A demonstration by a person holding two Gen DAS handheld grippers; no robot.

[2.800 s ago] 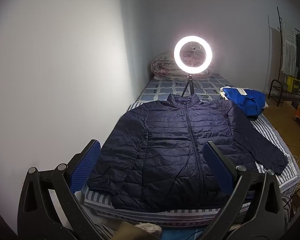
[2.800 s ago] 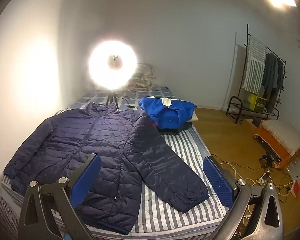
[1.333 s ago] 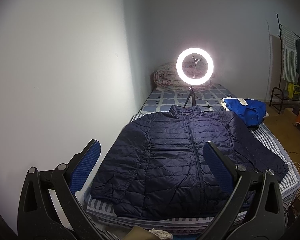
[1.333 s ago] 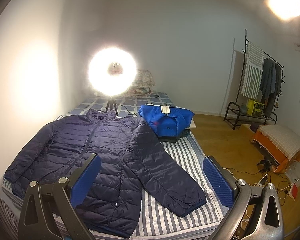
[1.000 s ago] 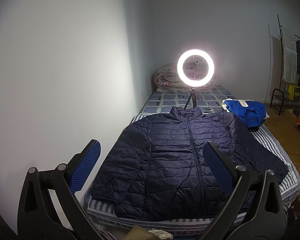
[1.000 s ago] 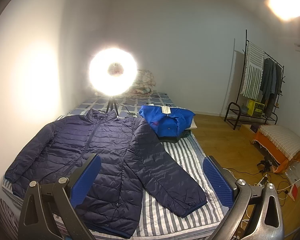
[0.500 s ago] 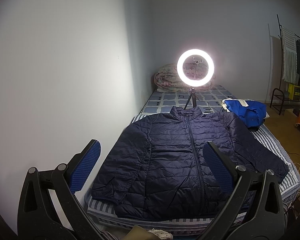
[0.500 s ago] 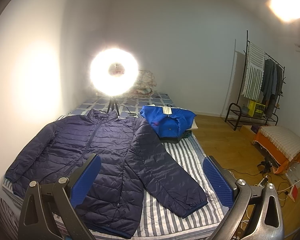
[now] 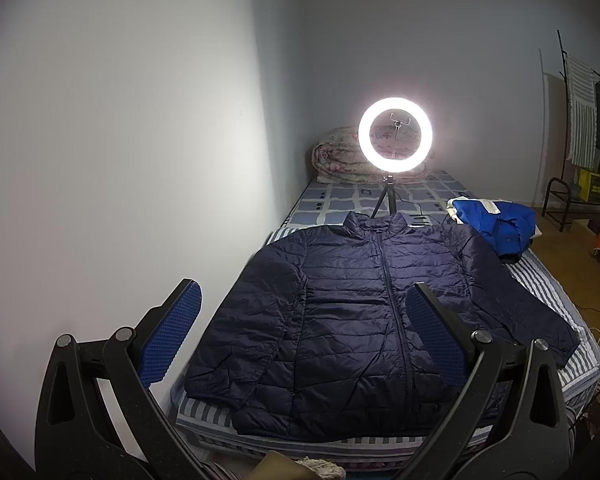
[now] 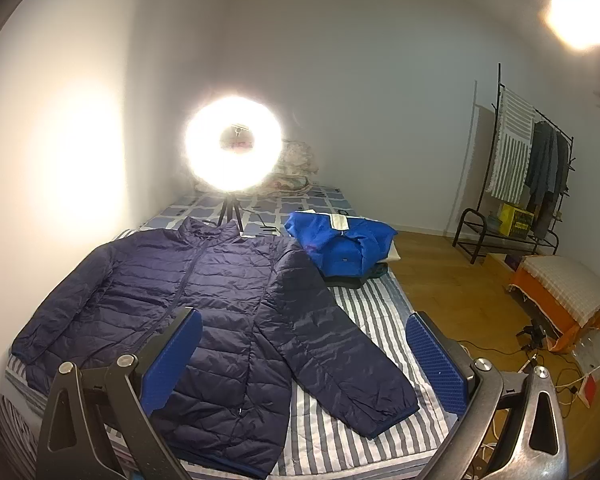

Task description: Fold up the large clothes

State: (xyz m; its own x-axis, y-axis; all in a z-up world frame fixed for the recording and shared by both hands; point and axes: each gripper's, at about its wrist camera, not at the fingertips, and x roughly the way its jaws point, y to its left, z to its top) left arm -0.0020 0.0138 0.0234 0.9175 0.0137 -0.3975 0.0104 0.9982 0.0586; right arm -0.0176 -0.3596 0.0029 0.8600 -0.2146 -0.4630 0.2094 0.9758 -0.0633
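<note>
A navy quilted jacket (image 9: 352,304) (image 10: 204,296) lies flat and zipped on the striped bed (image 9: 540,280) (image 10: 364,312), collar toward the far end, both sleeves spread out. Its right sleeve (image 10: 332,344) reaches toward the bed's right edge. My left gripper (image 9: 304,332) hovers open, well back from the jacket's hem, nothing between its blue pads. My right gripper (image 10: 304,344) is open too, held above the near right part of the bed, empty.
A lit ring light on a tripod (image 9: 395,136) (image 10: 233,148) stands on the bed behind the collar. A bright blue garment (image 9: 496,224) (image 10: 340,248) lies at the bed's far right. A rolled quilt (image 9: 336,160), a clothes rack (image 10: 528,168), an orange stool (image 10: 564,288) and floor cables (image 10: 556,368) are around.
Both grippers have risen and pulled back slightly since the earliest frames, then held almost still. The jacket has not moved, and both grippers stayed open.
</note>
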